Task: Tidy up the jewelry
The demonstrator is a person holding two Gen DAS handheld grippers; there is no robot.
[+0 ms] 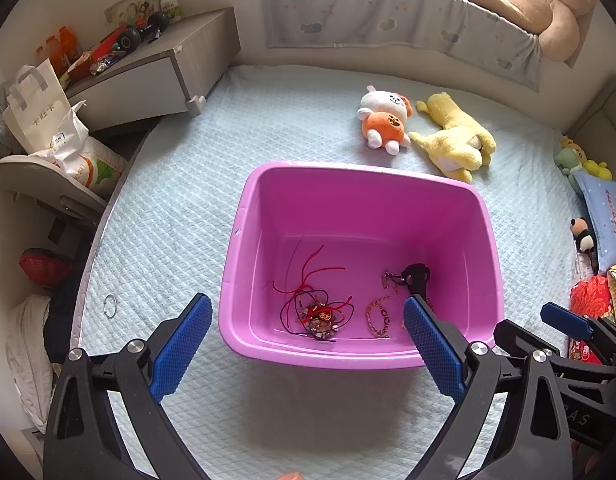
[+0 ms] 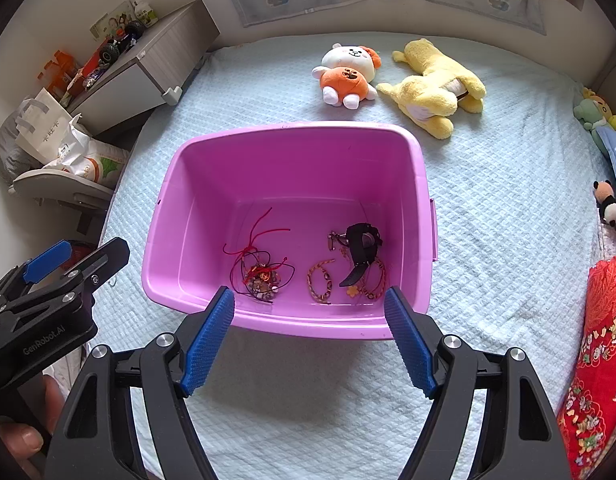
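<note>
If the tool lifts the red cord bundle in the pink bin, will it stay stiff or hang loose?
The red cord bundle would probably hang loose: its thin strands lie curled and tangled on the bin floor. It looks light. Dark cords are wound through it, so they may come up too.

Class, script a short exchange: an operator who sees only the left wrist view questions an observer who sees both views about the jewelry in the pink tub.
Operator: A finger of my left gripper covers part of the black watch. What lies by its strap?
Observer: In the right wrist view the strap points toward the near wall of the tub, with a small yellow flower charm beside its tip.
Operator: Is the right gripper carrying anything?
Observer: No. Its own view shows its jaws wide apart and empty.
</note>
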